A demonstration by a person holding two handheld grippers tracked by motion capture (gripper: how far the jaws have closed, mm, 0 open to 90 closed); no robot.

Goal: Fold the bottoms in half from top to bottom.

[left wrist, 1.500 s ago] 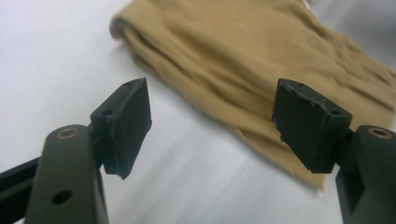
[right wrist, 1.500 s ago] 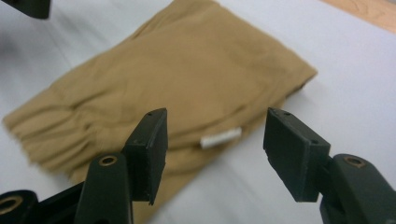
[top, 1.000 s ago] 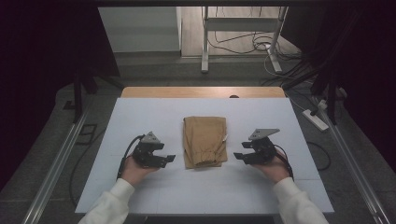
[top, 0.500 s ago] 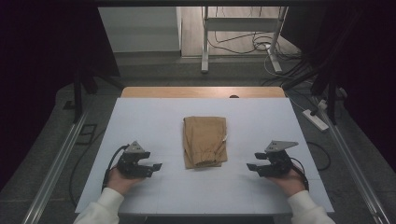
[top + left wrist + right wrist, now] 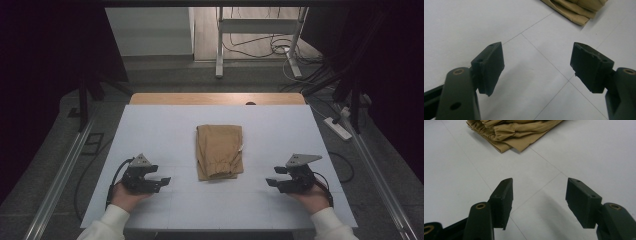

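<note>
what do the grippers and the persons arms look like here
Both the left gripper and the right gripper are black, each with two blocky jaws ending in flat rectangular pads and brass-coloured pivot pins. Each carries a grey three-cornered plate on top, and a black cable trails from it. The person wears white long sleeves with ribbed cuffs.

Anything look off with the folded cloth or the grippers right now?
Nothing stands out. The tan folded cloth lies flat mid-table on the white table cover, a little skewed to the grid lines. The left gripper and right gripper sit apart from it, jaws open and empty. One left pad has a chipped edge.
</note>
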